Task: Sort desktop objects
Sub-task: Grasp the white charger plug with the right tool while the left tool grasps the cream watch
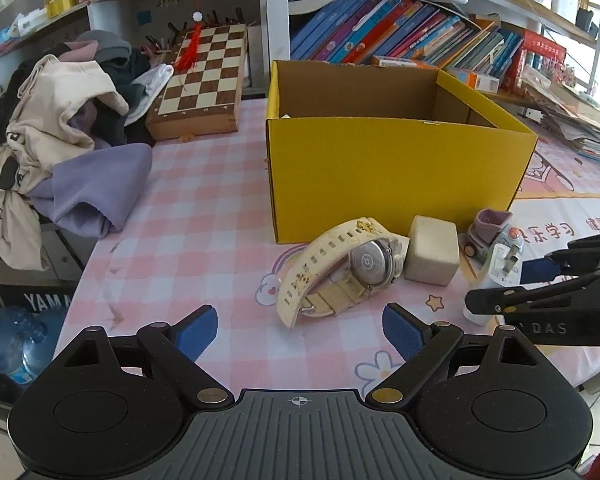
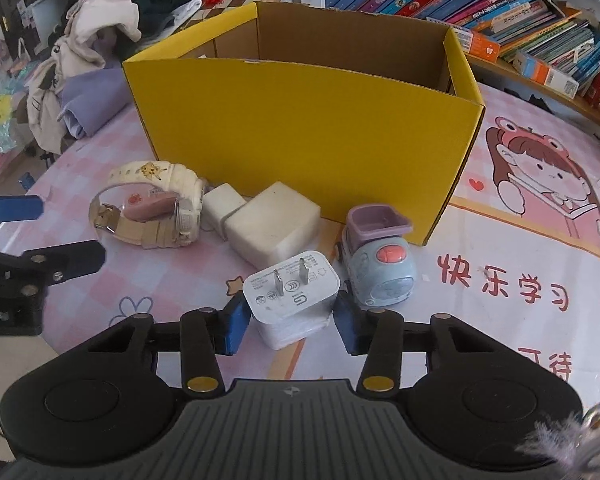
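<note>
Charger plug placement governs the coming move: the white cube stands directly ahead of the right claw, between its two blue pads, with both pads just beside its side faces. Contact cannot be confirmed from the right wrist view, so whether the claw is clenched on the plug or merely bracketing it cannot be told. The plug has no marked long axis; its two metal prongs point up and back toward the camera, and the printed face is tilted toward the lens. The body is glossy white with rounded edges and looks rigid, so a side grip should hold well. The right claw is clearly the nearer one. The left claw is released, pads wide apart, and hovers over the bench short of the cream wristwatch, which lies on its side with the strap curled in a loop. A pale block adapter sits between the watch and the plug, and a blue and purple toy car rests just beside the plug on the right. The yellow cardboard box, open at the top, stands behind all four items and is the likely destination.
</note>
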Demonstrator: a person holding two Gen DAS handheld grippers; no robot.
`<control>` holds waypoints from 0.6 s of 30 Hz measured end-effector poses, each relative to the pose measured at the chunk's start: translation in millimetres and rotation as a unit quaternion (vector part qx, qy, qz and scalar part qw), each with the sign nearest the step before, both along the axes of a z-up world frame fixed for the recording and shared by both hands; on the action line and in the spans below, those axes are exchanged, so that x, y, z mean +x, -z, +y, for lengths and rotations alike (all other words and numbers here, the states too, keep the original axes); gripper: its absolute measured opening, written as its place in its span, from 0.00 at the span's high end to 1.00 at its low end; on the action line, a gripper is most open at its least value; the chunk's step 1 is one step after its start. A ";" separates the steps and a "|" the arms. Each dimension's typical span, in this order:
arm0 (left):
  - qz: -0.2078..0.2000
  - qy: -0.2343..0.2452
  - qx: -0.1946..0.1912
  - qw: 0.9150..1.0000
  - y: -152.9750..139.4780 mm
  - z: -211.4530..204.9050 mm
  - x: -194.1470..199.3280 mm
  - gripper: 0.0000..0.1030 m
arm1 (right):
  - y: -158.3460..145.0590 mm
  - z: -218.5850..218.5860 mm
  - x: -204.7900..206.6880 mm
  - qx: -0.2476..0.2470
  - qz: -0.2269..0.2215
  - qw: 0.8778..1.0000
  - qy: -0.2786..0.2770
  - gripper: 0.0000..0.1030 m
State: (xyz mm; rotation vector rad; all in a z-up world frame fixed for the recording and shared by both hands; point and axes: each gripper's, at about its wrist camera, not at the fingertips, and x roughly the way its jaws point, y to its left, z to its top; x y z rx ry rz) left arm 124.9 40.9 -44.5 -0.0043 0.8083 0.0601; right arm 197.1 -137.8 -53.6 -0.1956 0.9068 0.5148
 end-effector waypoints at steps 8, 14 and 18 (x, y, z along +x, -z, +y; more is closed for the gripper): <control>-0.004 0.004 0.008 1.000 1.8 -8.1 15.8 0.12 | -5.3 -11.6 -2.9 0.003 -0.003 1.000 -0.013 0.58; 0.012 0.011 0.022 1.000 10.1 -14.4 28.7 0.26 | -9.5 -21.2 -5.9 0.006 -0.005 1.000 -0.016 0.58; 0.019 0.012 0.023 0.999 13.1 -16.6 33.2 0.58 | -12.2 -24.7 -8.9 0.005 -0.011 1.000 -0.021 0.58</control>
